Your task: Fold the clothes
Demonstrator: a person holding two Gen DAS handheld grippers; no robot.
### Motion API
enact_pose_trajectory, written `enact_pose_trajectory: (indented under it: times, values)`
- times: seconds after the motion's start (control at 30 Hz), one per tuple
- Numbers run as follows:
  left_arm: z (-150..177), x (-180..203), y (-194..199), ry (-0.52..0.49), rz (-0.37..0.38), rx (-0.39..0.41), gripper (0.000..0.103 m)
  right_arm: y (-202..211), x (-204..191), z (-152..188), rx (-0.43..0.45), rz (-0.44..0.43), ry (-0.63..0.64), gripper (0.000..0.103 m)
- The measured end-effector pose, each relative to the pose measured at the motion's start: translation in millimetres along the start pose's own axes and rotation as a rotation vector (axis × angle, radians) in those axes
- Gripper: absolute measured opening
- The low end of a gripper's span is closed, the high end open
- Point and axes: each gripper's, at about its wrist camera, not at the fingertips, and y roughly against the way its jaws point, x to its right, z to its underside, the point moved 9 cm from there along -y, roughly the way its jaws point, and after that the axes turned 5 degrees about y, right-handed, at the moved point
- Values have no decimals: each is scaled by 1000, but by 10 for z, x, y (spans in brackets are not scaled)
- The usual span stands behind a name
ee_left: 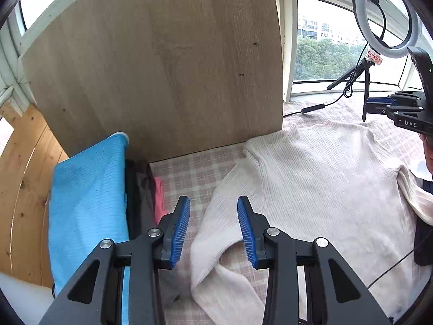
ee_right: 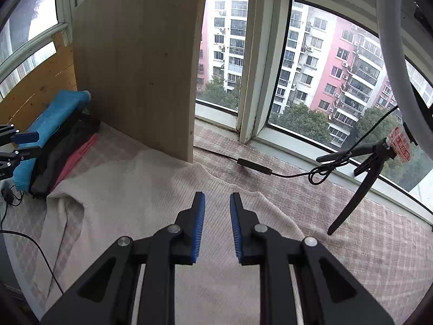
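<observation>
A cream ribbed sweater (ee_left: 319, 178) lies spread flat on the checked cloth (ee_left: 194, 170), collar toward the window. Its left sleeve (ee_left: 216, 243) runs down and bends back under itself near the bottom. My left gripper (ee_left: 213, 203) is open and empty, hovering over that sleeve's upper part. My right gripper (ee_right: 217, 199) is open and empty, above the sweater (ee_right: 151, 189) near its right shoulder. It also shows at the right edge of the left wrist view (ee_left: 397, 108).
A stack of folded clothes, blue (ee_left: 86, 203) on top of dark and pink ones, stands at the left beside an upright wooden board (ee_left: 162, 62). A ring light (ee_left: 384, 13) on a tripod and its cable (ee_right: 270, 172) sit by the window.
</observation>
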Motion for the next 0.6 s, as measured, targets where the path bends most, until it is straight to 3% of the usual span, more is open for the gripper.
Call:
enact_pose_trajectory:
  times: [0.17,0.37,0.43,0.6]
  values:
    - [230,-149,623,19,-42,55,40,315,-499,-206,39,-31,39,34]
    - [475,-266,1224,42,-79,100,42,794,-1059,-197,87,-73,84,39]
    - [570,-283,1359,47,-96,106,43,901,-1201,-171,96,-87,95,43]
    - [855,-268,1567,52,-116,98,45,1017,-1492,-96,99,-125,115,44]
